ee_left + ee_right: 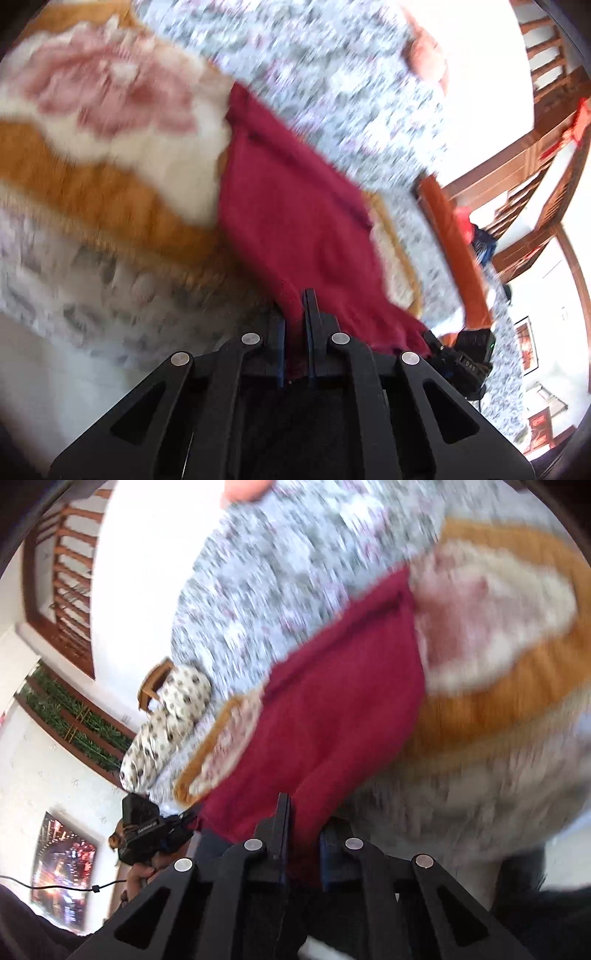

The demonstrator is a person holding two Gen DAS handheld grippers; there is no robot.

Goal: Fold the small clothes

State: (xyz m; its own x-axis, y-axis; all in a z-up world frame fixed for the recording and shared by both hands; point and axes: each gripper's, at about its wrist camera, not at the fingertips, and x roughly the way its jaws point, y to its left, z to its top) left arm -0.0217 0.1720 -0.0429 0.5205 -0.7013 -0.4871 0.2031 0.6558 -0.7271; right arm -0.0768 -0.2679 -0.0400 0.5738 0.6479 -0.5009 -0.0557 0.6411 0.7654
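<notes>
The left gripper & right gripper jaws are each clamped on the near edge of the soft dark-red cloth, lifted over the orange flowered blanket. No fold is made yet. A spotted pillow is seen only in the right view.

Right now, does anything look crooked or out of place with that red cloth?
Nothing looks damaged. The red cloth is pinched at its near edge by the left claw and right claw, both shut on it, so it hangs bunched over the orange floral blanket. Blur hides finer detail.
</notes>
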